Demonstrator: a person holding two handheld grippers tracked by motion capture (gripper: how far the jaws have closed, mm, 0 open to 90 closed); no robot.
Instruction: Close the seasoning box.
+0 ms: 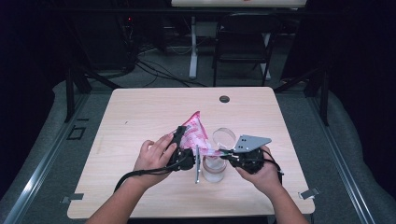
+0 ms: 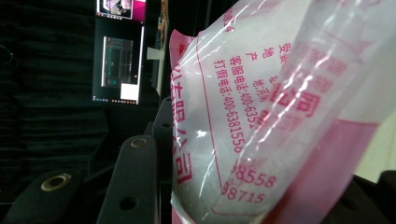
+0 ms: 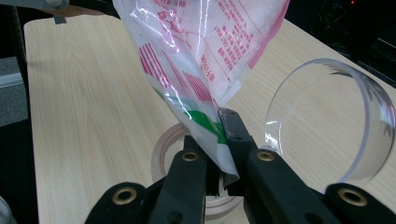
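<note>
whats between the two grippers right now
In the high view, the pink printed bag spans between the left gripper and right gripper, above a clear jar.

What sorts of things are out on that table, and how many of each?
Pink-printed plastic bag: 1
Clear jar: 1
Clear round lid: 1
Hand-held grippers: 2, the left gripper and the right gripper, both pinching the bag
Total: 5
</note>
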